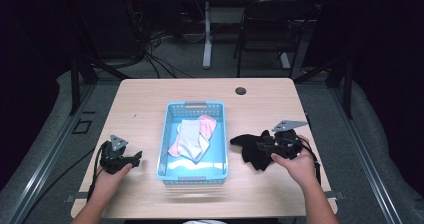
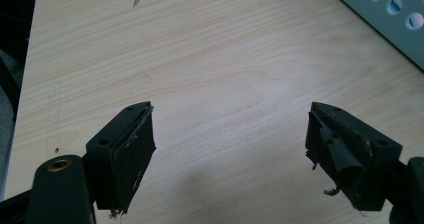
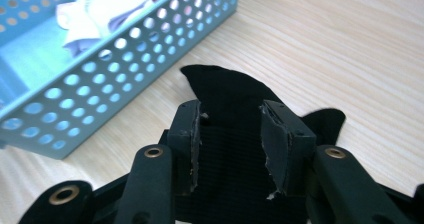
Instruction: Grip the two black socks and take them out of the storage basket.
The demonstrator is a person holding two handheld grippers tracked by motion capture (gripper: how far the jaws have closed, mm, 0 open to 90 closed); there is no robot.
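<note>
A black sock lies in a loose heap on the wooden table, right of a blue perforated basket. My right gripper sits low over the heap. In the right gripper view the jaws have narrowed onto the ribbed black sock, with my right gripper shut on it. The basket holds a white sock and a pink sock. My left gripper rests left of the basket. That left gripper is wide open above bare wood.
A round cable hole is set in the table's far side, right of centre. A dark chair and a white table leg stand beyond the table. A corner of the basket shows at the upper right of the left gripper view.
</note>
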